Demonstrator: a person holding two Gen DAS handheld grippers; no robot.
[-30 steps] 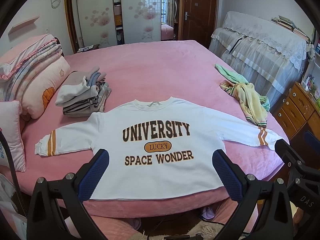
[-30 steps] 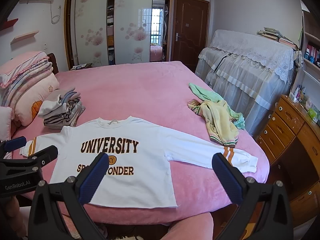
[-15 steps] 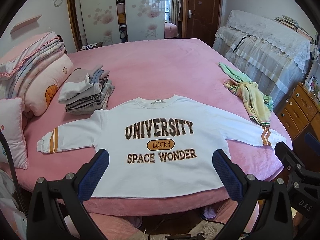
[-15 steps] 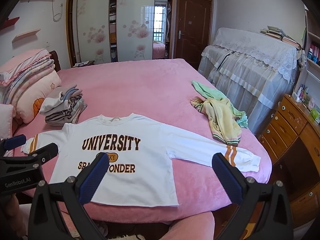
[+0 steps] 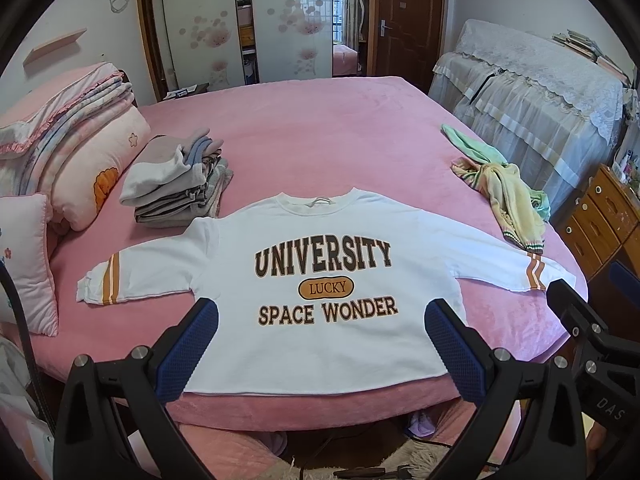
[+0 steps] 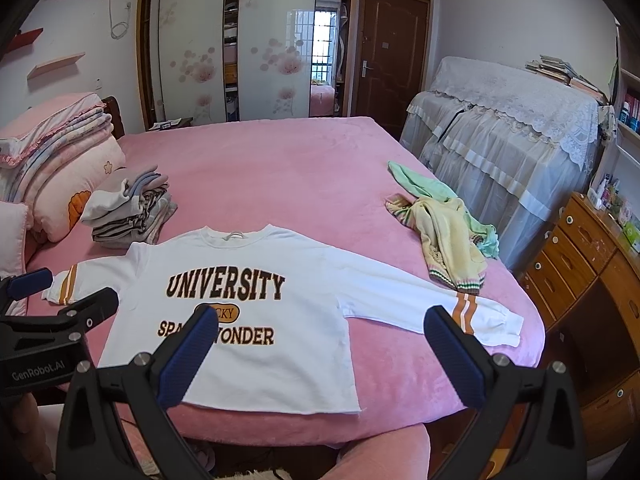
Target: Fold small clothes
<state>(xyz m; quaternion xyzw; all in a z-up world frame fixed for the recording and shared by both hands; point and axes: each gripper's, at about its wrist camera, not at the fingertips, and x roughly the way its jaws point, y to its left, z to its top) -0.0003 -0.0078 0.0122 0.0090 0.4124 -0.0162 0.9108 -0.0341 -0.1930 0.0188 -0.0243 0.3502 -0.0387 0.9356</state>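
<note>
Pink bedspread [image 5: 320, 128] as work surface, bedroom setting. White sweatshirt [image 5: 320, 344] laid flat, front up, at near edge of bed, hem toward cameras, both sleeves spread sideways, orange stripes near each cuff. Print readable: "UNIVERSITY", "LUCKY" in an orange oval, "SPACE WONDER". Left gripper [image 5: 322, 346] held just short of hem, jaws wide apart, empty, blue pads [image 5: 188, 350] framing lower print. Right gripper [image 6: 320, 354] likewise spread wide, empty, over right half of garment and right sleeve; "GenRobot.AI" legible on left unit's body in right wrist view, "DAS" on right unit in left wrist view. Folded stack of clothes [image 5: 180, 184] just beyond left shoulder of sweatshirt. Crumpled yellow and green garments [image 5: 504, 188] beyond right sleeve. Pink pillows and quilts [image 5: 68, 140] far left. Wooden drawers [image 6: 592, 264] right of bed
</note>
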